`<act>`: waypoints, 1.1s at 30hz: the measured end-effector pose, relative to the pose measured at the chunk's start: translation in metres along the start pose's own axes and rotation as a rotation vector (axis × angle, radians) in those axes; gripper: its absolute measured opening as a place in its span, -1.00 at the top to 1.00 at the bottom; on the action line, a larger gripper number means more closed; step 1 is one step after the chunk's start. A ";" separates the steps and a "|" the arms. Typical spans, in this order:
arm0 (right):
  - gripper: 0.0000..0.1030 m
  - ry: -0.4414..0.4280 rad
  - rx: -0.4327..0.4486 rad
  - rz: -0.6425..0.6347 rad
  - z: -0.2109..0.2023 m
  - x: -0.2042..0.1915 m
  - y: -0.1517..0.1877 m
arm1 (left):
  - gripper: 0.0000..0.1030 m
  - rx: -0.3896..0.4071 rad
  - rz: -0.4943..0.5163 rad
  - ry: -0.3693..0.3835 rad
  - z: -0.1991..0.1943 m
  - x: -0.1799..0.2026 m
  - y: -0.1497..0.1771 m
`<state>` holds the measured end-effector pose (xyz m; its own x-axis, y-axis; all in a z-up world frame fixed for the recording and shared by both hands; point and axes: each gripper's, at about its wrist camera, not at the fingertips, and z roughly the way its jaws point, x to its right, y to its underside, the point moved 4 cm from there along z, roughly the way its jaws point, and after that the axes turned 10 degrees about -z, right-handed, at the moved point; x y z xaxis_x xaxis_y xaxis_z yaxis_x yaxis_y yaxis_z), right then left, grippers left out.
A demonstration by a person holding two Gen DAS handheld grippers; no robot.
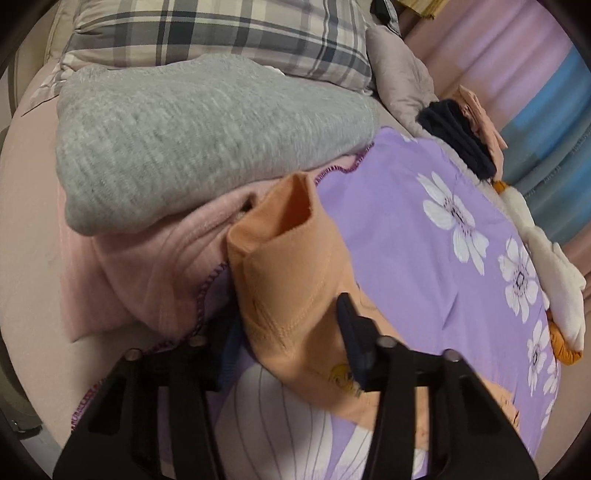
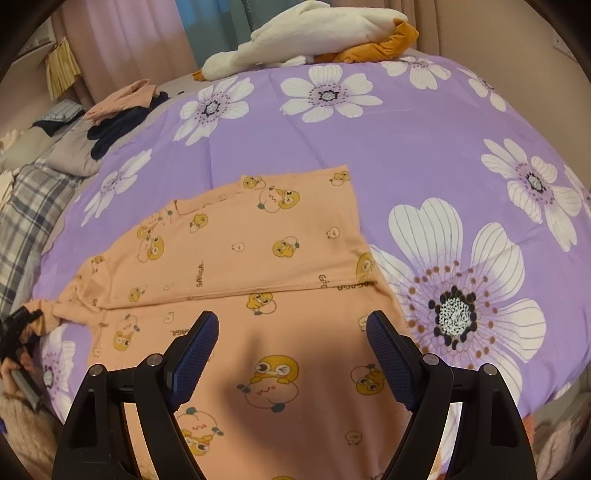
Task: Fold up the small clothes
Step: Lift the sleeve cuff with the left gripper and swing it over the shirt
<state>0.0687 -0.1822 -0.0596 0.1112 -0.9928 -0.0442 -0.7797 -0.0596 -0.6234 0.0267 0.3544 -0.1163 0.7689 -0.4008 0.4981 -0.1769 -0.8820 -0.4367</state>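
Note:
A small peach shirt with yellow cartoon prints (image 2: 258,251) lies on the purple flowered bedspread (image 2: 424,155), partly folded, with one half laid over the other. My right gripper (image 2: 291,328) hovers open and empty just above its near part. In the left wrist view my left gripper (image 1: 288,325) is shut on the shirt's sleeve (image 1: 291,258) and holds it lifted off the bedspread (image 1: 399,229). The left gripper also shows at the left edge of the right wrist view (image 2: 22,325), holding the sleeve end.
A folded grey sweater (image 1: 207,140) rests on a pink blanket (image 1: 147,280) in front of a plaid pillow (image 1: 229,33). A pile of dark and peach clothes (image 2: 122,110) lies at the bedspread's far corner. A white and orange plush toy (image 2: 314,37) lies at the far edge.

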 end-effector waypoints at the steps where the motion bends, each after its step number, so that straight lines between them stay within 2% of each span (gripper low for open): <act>1: -0.59 0.005 -0.004 0.002 0.002 0.001 0.000 | 0.60 0.002 0.001 -0.007 0.002 0.000 -0.001; 2: -0.59 0.010 -0.011 0.009 0.003 0.002 0.001 | 0.77 -0.004 -0.002 0.001 0.004 0.000 -0.001; 6: -0.59 0.004 -0.025 0.028 0.007 0.004 0.002 | 0.85 0.002 -0.018 0.014 -0.001 0.004 -0.001; 10: -0.59 0.017 -0.022 0.028 0.005 0.005 0.003 | 0.86 0.020 0.009 0.050 -0.018 0.025 -0.002; 14: -0.59 0.011 -0.016 0.048 0.003 0.010 0.003 | 0.87 0.078 0.068 0.105 -0.044 0.052 -0.004; 20: -0.59 0.006 -0.007 0.067 0.000 0.018 0.004 | 0.87 0.097 0.143 0.244 -0.083 0.098 0.003; 28: -0.59 0.017 0.008 0.102 -0.006 0.033 0.008 | 0.87 0.038 0.310 0.429 -0.122 0.179 0.044; 33: -0.59 0.019 0.009 0.133 -0.009 0.044 0.012 | 0.86 -0.034 0.413 0.498 -0.130 0.223 0.086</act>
<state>0.0590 -0.2280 -0.0622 -0.0046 -0.9937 -0.1122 -0.7809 0.0737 -0.6203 0.1033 0.1566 0.0547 0.2576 -0.7688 0.5854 -0.4231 -0.6344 -0.6469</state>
